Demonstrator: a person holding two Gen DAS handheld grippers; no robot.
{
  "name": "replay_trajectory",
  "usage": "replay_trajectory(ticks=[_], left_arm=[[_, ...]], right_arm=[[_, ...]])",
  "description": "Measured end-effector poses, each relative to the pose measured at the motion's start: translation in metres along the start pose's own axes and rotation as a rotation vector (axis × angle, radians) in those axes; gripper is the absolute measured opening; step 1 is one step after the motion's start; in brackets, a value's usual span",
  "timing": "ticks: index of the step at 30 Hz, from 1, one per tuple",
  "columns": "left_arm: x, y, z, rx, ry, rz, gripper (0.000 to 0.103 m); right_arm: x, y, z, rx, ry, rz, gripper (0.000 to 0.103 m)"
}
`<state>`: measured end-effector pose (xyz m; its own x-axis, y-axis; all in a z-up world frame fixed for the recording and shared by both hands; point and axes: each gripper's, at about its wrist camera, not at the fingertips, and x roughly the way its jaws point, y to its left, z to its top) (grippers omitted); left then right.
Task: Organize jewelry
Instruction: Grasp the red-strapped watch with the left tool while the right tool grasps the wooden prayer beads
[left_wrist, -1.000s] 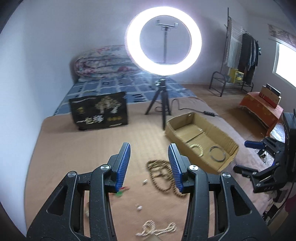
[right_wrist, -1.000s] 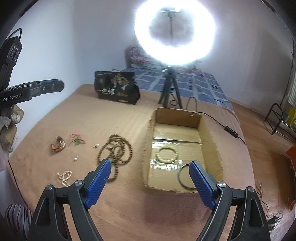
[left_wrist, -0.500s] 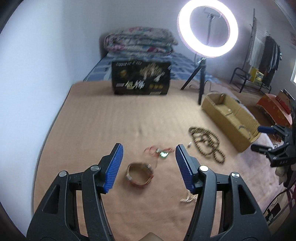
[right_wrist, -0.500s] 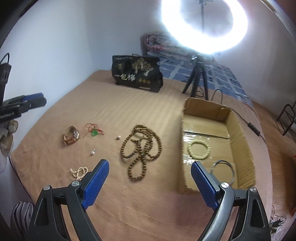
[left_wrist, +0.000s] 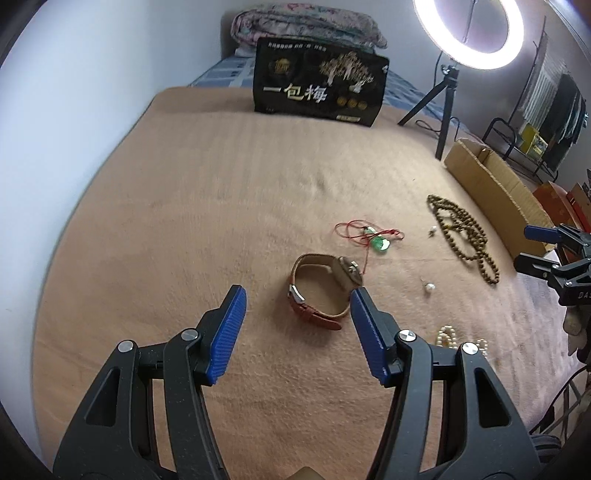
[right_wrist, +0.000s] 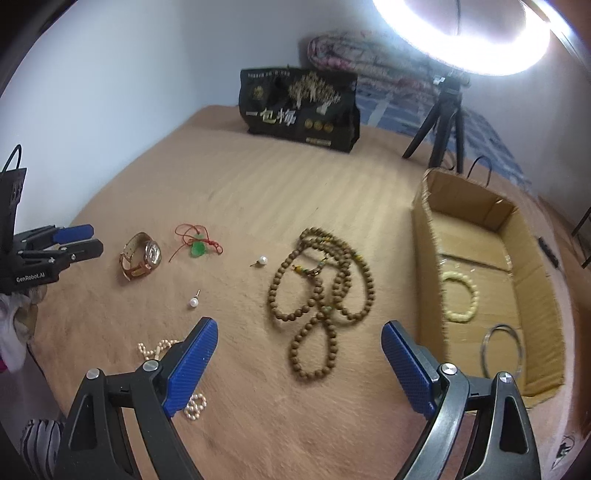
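Jewelry lies scattered on the bed; the wristwatch (left_wrist: 325, 291) rests just ahead of the left gripper (left_wrist: 297, 328), whose jaws are released and hold nothing. Right gripper (right_wrist: 299, 365) is released too, above the bead necklace (right_wrist: 320, 291). I judge the watch light, with a bendable strap; take the strap.

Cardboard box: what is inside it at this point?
The cardboard box holds a pale bead bracelet and a thin metal bangle, apart on its floor. The near corner is hidden behind the right gripper.
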<state>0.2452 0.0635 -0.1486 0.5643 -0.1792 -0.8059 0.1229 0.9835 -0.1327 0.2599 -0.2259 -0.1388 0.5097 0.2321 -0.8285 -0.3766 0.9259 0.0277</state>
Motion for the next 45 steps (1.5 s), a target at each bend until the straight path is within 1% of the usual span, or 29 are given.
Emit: replay_trajectory(ticks=[7, 11, 18, 21, 25, 27, 28, 31, 33, 35, 36, 37, 38, 41, 42, 44, 45], left_arm=[[0.018, 0.009, 0.002, -0.021, 0.019, -0.01, 0.06], [0.027, 0.014, 0.002, -0.036, 0.035, -0.019, 0.055], [0.037, 0.017, 0.003, -0.044, 0.045, -0.039, 0.055], [0.041, 0.016, 0.003, -0.043, 0.051, -0.046, 0.055], [0.046, 0.015, 0.004, -0.043, 0.057, -0.049, 0.055], [0.05, 0.015, 0.005, -0.045, 0.064, -0.05, 0.048], [0.052, 0.015, 0.005, -0.047, 0.073, -0.049, 0.043], [0.058, 0.015, 0.006, -0.047, 0.083, -0.044, 0.038], [0.059, 0.015, 0.005, -0.045, 0.081, -0.046, 0.035], [0.06, 0.014, 0.005, -0.038, 0.08, -0.05, 0.025], [0.06, 0.013, 0.005, -0.036, 0.078, -0.049, 0.022], [0.06, 0.012, 0.005, -0.034, 0.077, -0.049, 0.017], [0.06, 0.011, 0.005, -0.034, 0.076, -0.05, 0.013], [0.06, 0.007, 0.004, -0.029, 0.064, -0.034, 0.011], [0.06, 0.006, 0.004, -0.027, 0.061, -0.031, 0.01], [0.06, 0.005, 0.003, -0.024, 0.055, -0.025, 0.009], [0.06, 0.006, 0.003, -0.026, 0.052, -0.024, 0.009]], right_arm=[[0.035, 0.001, 0.01, 0.053, 0.06, 0.002, 0.092], [0.052, -0.001, 0.019, 0.078, 0.096, -0.007, 0.092], [0.078, -0.012, 0.031, 0.127, 0.147, -0.011, 0.092], [0.089, -0.013, 0.033, 0.129, 0.173, -0.008, 0.092], [0.101, -0.014, 0.035, 0.119, 0.192, -0.026, 0.092], [0.106, -0.013, 0.036, 0.106, 0.199, -0.036, 0.092], [0.108, -0.011, 0.037, 0.097, 0.202, -0.041, 0.092], [0.112, -0.008, 0.04, 0.068, 0.209, -0.055, 0.093], [0.113, -0.007, 0.041, 0.057, 0.204, -0.061, 0.09], [0.112, -0.007, 0.04, 0.053, 0.196, -0.057, 0.08], [0.112, -0.008, 0.04, 0.055, 0.19, -0.053, 0.078], [0.112, -0.008, 0.041, 0.057, 0.185, -0.049, 0.071], [0.112, -0.008, 0.04, 0.058, 0.183, -0.047, 0.067], [0.11, -0.008, 0.041, 0.047, 0.176, -0.041, 0.042], [0.11, -0.008, 0.042, 0.041, 0.177, -0.038, 0.037], [0.109, -0.008, 0.042, 0.035, 0.18, -0.034, 0.023], [0.108, -0.007, 0.042, 0.035, 0.18, -0.035, 0.021]])
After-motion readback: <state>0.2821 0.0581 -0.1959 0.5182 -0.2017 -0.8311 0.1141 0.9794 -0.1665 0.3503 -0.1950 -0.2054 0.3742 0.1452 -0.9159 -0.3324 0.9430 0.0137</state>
